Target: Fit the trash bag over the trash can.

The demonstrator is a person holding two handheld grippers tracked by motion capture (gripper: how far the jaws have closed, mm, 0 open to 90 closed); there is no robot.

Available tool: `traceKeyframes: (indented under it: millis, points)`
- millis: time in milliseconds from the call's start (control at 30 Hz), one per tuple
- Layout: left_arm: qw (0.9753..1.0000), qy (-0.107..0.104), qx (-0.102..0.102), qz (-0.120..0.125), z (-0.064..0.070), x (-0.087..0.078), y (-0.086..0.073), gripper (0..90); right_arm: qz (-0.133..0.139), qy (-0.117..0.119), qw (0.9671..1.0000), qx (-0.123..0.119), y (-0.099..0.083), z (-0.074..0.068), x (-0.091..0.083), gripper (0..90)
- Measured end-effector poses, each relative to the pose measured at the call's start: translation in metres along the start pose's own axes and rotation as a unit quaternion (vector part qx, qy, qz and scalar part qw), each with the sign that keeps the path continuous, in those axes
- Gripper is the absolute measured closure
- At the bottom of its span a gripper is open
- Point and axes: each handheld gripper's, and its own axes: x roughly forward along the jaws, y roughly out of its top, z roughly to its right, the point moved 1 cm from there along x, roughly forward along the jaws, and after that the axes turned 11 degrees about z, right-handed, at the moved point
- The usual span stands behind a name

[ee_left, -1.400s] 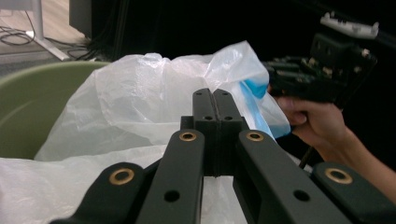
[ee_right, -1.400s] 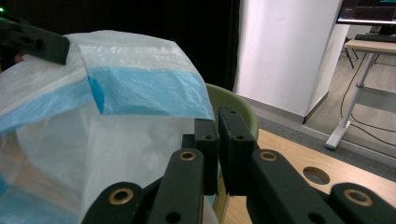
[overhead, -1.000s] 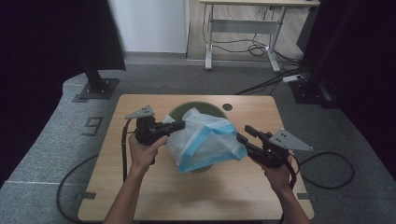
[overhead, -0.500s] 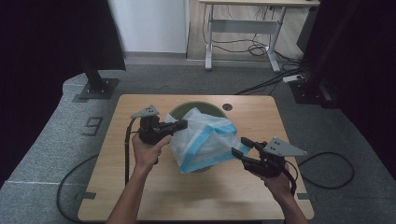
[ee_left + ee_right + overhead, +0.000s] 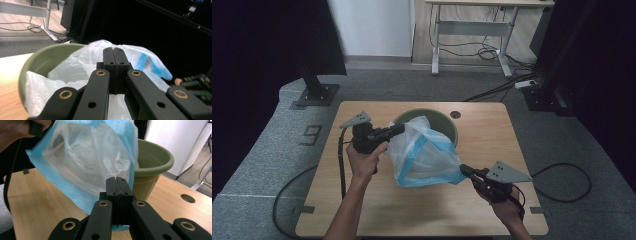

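Note:
A translucent white plastic bag (image 5: 424, 157) with a blue rim is stretched in the air between both grippers, just in front of a green round bin (image 5: 450, 127) at the table's back middle. My left gripper (image 5: 399, 129) is shut on the bag's white upper edge beside the bin's left rim. My right gripper (image 5: 463, 170) is shut on the bag's blue rim, low and toward the table's front right. In the left gripper view the shut gripper (image 5: 113, 50) pinches the bag (image 5: 75, 72) over the bin (image 5: 47, 53). In the right gripper view the gripper (image 5: 116, 180) clamps the blue edge of the bag (image 5: 82, 157), with the bin (image 5: 152, 157) behind it.
The wooden table (image 5: 362, 210) has a round hole (image 5: 455, 114) at its back right. Cables trail off both table sides onto grey carpet. A black stand base (image 5: 316, 95) sits back left, and a desk (image 5: 472, 25) with wires stands far behind.
My right gripper has moved toward the table's front edge and lower, pulling the blue rim with it and stretching the bag. The left gripper has stayed by the bin.

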Motion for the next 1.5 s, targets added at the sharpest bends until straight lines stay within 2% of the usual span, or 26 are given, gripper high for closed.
traceKeyframes:
  millis: [133, 200, 300, 500, 633, 700, 767, 867, 967, 1067, 1200, 1300, 1500]
  points:
    - [0.9998, 0.006, -0.008, 0.019, -0.005, -0.008, 0.002, 90.0, 0.004, 0.003, 1.0, -0.008, -0.01, -0.01, -0.006, 88.3]
    - [0.9995, 0.012, -0.01, 0.026, -0.008, -0.013, 0.002, 90.0, 0.018, 0.003, 0.9998, -0.003, -0.017, -0.014, -0.01, 88.4]
    - [0.9992, 0.018, -0.016, 0.033, -0.013, -0.019, 0.001, 90.0, 0.024, 0.003, 0.9997, 0.009, -0.031, -0.021, -0.015, 88.4]
    - [0.9987, 0.028, -0.023, 0.037, -0.021, -0.028, -0.003, 90.0, -0.007, 0.024, 0.9994, 0.024, -0.057, -0.033, -0.013, 88.3]
    - [0.9987, 0.028, -0.024, 0.034, -0.022, -0.03, -0.004, 90.0, -0.014, 0.04, 0.9981, 0.043, -0.066, -0.033, -0.011, 86.1]
    - [0.9988, 0.026, -0.023, 0.034, -0.021, -0.03, -0.004, 90.0, 0.002, 0.039, 0.9976, 0.056, -0.064, -0.03, -0.015, 77.0]
    - [0.999, 0.025, -0.019, 0.031, -0.02, -0.03, -0.003, 90.0, 0.023, 0.033, 0.9967, 0.07, -0.055, -0.022, -0.021, 71.6]
    - [0.9991, 0.025, -0.018, 0.03, -0.019, -0.029, -0.002, 90.0, 0.043, 0.009, 0.9968, 0.067, -0.039, -0.005, -0.03, 65.2]
    - [0.9991, 0.028, -0.015, 0.028, -0.018, -0.03, -0.002, 90.0, 0.06, -0.009, 0.995, 0.08, -0.028, 0.016, -0.036, 62.0]
    - [0.9991, 0.029, -0.014, 0.027, -0.019, -0.031, -0.002, 90.0, 0.058, -0.024, 0.9946, 0.083, -0.022, 0.035, -0.035, 61.0]
    - [0.9991, 0.03, -0.014, 0.026, -0.019, -0.03, -0.002, 90.0, 0.058, -0.035, 0.9938, 0.088, -0.019, 0.053, -0.028, 60.8]
    - [0.9992, 0.028, -0.013, 0.023, -0.019, -0.028, -0.002, 90.0, 0.048, -0.031, 0.9943, 0.09, -0.021, 0.056, -0.019, 60.3]
    - [0.9993, 0.027, -0.014, 0.023, -0.017, -0.026, -0.003, 90.0, 0.022, 0.003, 0.9956, 0.091, -0.034, 0.041, 0.008, 57.1]
